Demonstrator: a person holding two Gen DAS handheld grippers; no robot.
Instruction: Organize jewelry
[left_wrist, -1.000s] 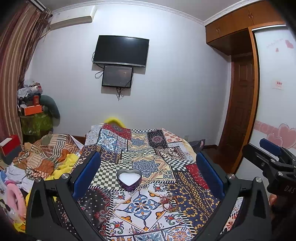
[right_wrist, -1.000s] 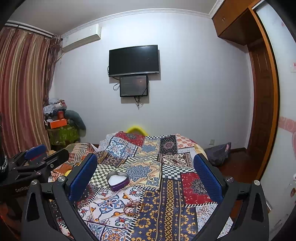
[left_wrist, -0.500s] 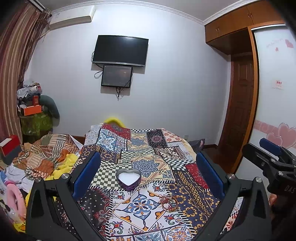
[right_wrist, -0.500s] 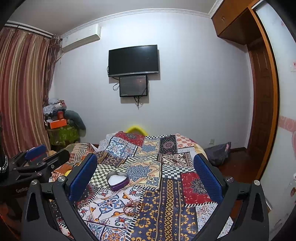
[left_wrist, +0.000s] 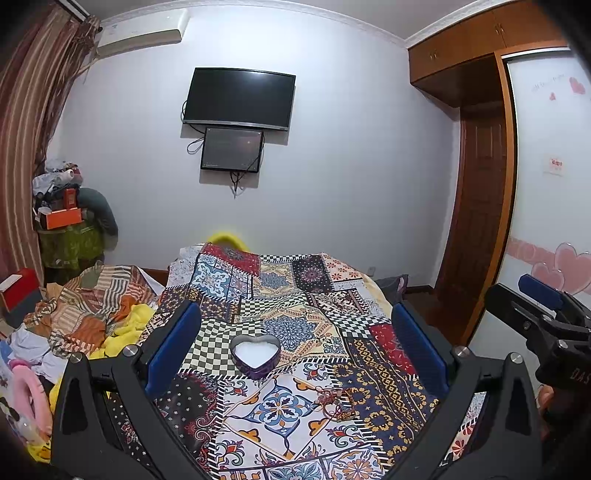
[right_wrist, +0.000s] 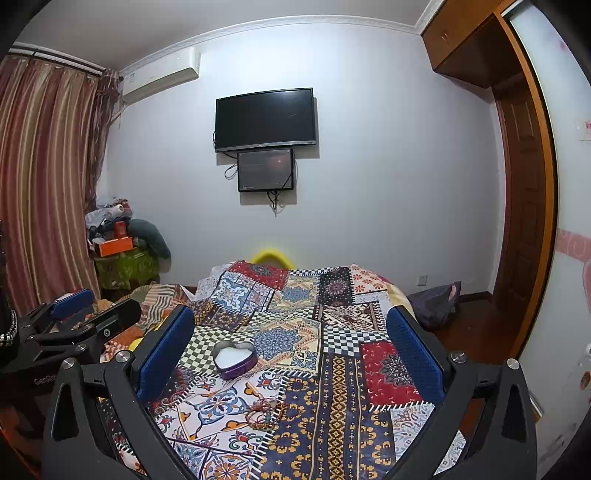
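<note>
White wall (left_wrist: 351, 166) holds 2 screens (left_wrist: 239, 99), wooden wardrobe (left_wrist: 476, 192) beside

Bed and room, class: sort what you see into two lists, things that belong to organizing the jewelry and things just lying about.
For the job:
heart box, open, on the quilt
bracelets, loose on the quilt, nearer than the box
left tongs and right tongs, both open

Lying about:
TV
clothes pile
orange box
bag on the floor

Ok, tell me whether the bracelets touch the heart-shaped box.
Apart. The left wrist view shows patterned bedspread between the heart-shaped box and the bracelets.
</note>
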